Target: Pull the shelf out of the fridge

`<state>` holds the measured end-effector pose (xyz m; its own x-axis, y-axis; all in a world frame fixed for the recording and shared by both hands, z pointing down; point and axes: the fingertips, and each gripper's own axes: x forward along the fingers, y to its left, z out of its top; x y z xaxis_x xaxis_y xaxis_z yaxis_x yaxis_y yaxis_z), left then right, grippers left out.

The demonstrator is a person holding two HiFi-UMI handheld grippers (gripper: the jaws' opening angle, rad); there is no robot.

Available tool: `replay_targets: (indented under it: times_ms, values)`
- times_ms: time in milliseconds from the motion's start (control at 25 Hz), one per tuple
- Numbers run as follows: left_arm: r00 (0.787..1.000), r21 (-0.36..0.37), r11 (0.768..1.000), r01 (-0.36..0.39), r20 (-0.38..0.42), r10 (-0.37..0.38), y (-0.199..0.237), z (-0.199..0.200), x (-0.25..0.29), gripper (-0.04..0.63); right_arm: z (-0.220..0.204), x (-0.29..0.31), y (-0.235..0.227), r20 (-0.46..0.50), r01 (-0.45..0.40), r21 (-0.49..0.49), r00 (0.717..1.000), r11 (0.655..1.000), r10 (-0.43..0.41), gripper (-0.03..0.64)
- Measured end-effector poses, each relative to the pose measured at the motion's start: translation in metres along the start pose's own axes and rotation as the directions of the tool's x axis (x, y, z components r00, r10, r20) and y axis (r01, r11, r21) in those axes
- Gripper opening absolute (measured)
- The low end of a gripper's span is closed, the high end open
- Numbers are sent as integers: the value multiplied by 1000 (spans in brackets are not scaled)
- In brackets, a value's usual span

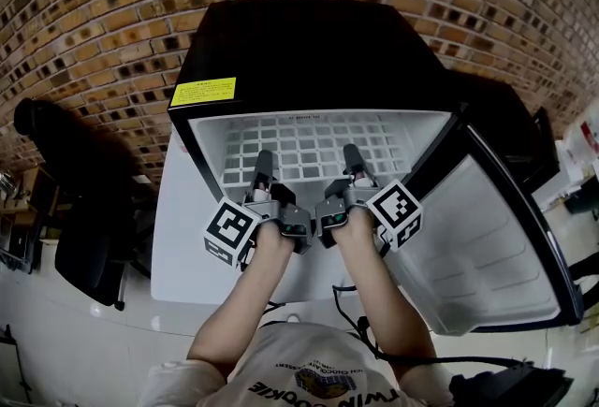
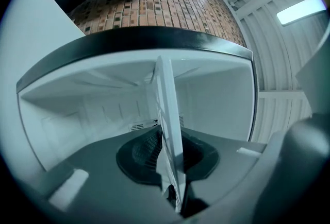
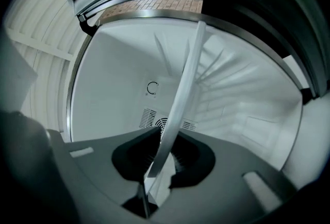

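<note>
A small black fridge (image 1: pixel 309 50) stands with its door (image 1: pixel 487 246) swung open to the right. Inside lies a white grid shelf (image 1: pixel 309 148). Both grippers reach into the opening side by side and grip the shelf's front edge. My left gripper (image 1: pixel 263 164) is shut on it left of centre, and my right gripper (image 1: pixel 353 157) is shut on it right of centre. The left gripper view has the thin white shelf (image 2: pixel 167 109) edge-on, pinched between the dark pads of the left gripper (image 2: pixel 167 158). In the right gripper view the shelf (image 3: pixel 183 94) likewise runs between the pads of the right gripper (image 3: pixel 164 158).
A brick wall (image 1: pixel 94 12) rises behind the fridge. A black office chair (image 1: pixel 84 237) stands to the left on the pale floor. A yellow label (image 1: pixel 202 92) sits on the fridge's top left corner. A black cable (image 1: pixel 374 340) trails near the person's right forearm.
</note>
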<state>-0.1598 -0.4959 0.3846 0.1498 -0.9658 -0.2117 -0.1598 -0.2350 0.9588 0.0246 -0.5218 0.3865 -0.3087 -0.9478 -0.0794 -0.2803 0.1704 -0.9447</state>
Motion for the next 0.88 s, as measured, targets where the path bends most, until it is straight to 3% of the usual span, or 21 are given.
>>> replay_targets:
  times_ms: [880]
  values:
    - [1000,5,1000,3,20,-3,-16,-25,-91,26,-16,-92,4,-42,-13,-30,999,999,12,61]
